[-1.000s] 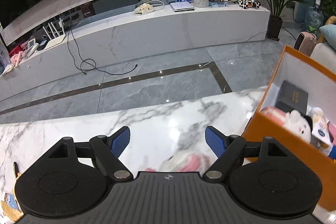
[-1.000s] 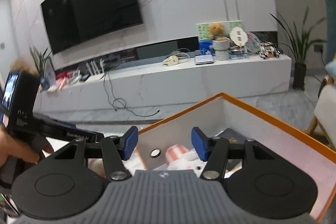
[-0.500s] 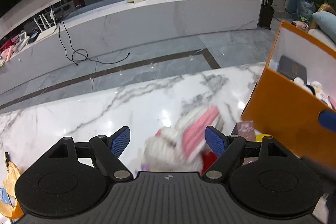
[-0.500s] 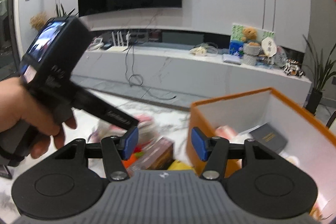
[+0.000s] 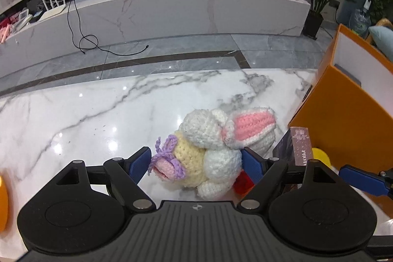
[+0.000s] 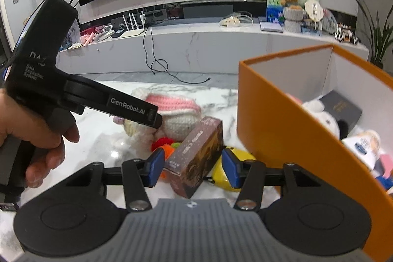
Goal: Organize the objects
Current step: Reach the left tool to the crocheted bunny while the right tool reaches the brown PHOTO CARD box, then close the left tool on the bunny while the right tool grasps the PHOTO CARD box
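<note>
Pick-up step: left claw (image 5: 196,165) open around the bunny (image 5: 208,144) at lower centre, right claw (image 6: 192,167) open astride the carton (image 6: 196,158). Next: probably close, lift, carry to the box (image 6: 289,124) at right.

The worktop (image 5: 98,119) is white marble with grey veins. The crocheted rabbit (image 5: 211,146) is white and cream, with pink inside its ear and a lilac bow. The storage box (image 6: 282,119) is orange outside, white inside. The small carton (image 6: 196,154) is dark brown with pinkish lettering. Beside it lie a yellow toy (image 6: 221,171) and a red and orange pompom (image 6: 164,143). Both grippers are black with blue pads (image 5: 138,163).
</note>
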### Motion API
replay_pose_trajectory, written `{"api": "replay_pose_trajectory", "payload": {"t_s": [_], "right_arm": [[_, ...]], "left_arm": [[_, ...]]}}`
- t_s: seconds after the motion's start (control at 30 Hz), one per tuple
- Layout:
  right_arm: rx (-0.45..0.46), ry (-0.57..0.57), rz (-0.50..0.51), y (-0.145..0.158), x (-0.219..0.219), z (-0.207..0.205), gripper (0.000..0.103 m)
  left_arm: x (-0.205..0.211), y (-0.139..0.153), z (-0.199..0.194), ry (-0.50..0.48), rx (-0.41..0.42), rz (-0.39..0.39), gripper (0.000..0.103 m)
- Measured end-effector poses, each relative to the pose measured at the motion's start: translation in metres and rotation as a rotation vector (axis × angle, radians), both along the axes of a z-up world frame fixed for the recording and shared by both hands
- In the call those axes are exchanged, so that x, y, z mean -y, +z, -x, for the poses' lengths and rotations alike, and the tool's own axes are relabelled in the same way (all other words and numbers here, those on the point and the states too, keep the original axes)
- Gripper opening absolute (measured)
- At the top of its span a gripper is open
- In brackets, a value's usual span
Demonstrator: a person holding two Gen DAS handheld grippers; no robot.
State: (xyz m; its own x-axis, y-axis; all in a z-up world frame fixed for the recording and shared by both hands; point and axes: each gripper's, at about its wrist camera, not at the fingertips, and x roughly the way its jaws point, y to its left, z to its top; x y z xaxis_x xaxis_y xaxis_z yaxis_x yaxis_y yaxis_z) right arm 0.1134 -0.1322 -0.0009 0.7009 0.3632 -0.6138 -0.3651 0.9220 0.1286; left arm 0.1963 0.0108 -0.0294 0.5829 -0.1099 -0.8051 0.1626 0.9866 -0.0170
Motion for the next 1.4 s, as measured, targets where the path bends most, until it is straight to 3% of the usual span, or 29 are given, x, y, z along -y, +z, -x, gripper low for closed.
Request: {"api": "replay_pose_trajectory", "payload": {"t_s": [0.2,0.33,0.47,0.63,0.8,1.03,1.23,1.4], "right_arm": [[-0.015,0.01,0.003,-0.009,-0.009,-0.003,0.051],[-0.022,0.013,-0.01,-0.015,-0.012,-0.004,0.039],[-0.023,0.017,-0.015,-0.019,-0.013,-0.004,0.036],[-0.051,0.015,-0.002,-0.015,-0.013,-0.005,0.031],[-0.082,0.018,0.011,-0.01,-0.008,0.0,0.027],[-0.109,0.052,0.048,-0.006,0.003,0.018,0.026],[-0.143,0.1,0.066,-0.002,0.016,0.041,0.026],[-0.172,0.142,0.08,0.001,0.032,0.063,0.026]], "left_arm": [[0.004,-0.005,0.0,-0.011,0.007,-0.027,0.093],[0.002,-0.006,0.001,-0.009,0.009,-0.014,0.093],[0.001,-0.006,0.002,-0.006,0.015,-0.007,0.092],[-0.002,-0.004,0.008,0.022,0.031,0.024,0.081],[-0.011,-0.004,0.02,0.061,0.023,0.072,0.079],[-0.021,-0.006,0.057,0.137,-0.029,0.078,0.078],[-0.037,-0.004,0.112,0.23,-0.091,0.15,0.078],[-0.032,-0.004,0.152,0.221,-0.131,0.17,0.078]]}}
